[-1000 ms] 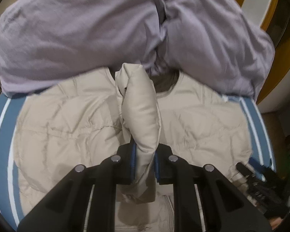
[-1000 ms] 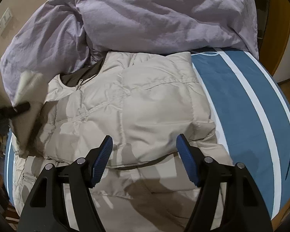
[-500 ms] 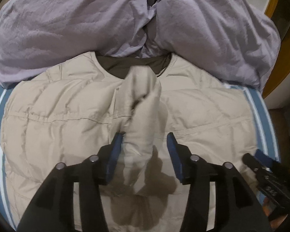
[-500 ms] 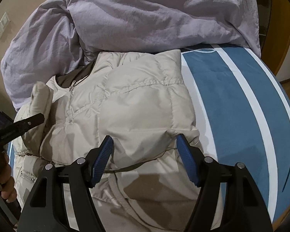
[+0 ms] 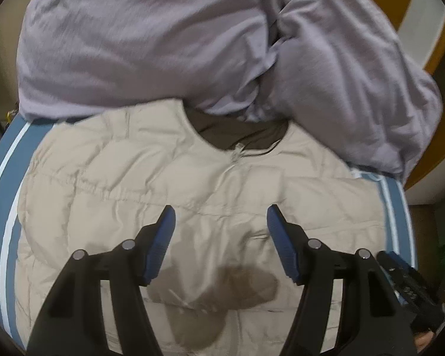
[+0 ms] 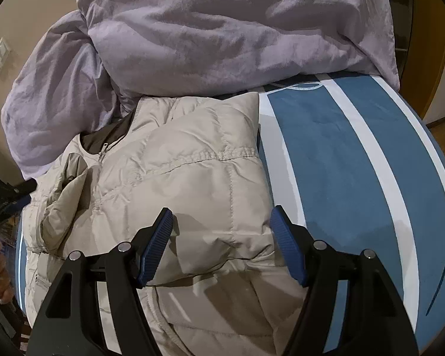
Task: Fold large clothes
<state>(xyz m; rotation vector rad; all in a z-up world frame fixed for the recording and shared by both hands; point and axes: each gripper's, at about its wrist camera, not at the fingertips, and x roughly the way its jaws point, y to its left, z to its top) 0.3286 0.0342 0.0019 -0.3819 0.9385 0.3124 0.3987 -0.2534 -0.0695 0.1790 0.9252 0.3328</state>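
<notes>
A beige quilted puffer jacket (image 5: 169,184) lies front up on the bed, with a dark lining at the collar (image 5: 240,132). My left gripper (image 5: 221,234) is open and empty, held above the jacket's middle. In the right wrist view the jacket (image 6: 192,178) has both sleeves folded in over its front, the left one (image 6: 65,198) lying crumpled near the zip. My right gripper (image 6: 221,237) is open and empty above the folded right sleeve (image 6: 210,255). The left gripper shows at that view's left edge (image 6: 3,201).
A blue bedcover with white stripes (image 6: 341,163) lies under the jacket. A bulky lilac duvet (image 5: 163,44) is heaped behind the collar, also seen in the right wrist view (image 6: 207,29). Wooden door frame at right (image 5: 439,44).
My left gripper opened and let go of the left sleeve, which now lies on the jacket's front. The left gripper then drew back. My right gripper stayed open above the right sleeve.
</notes>
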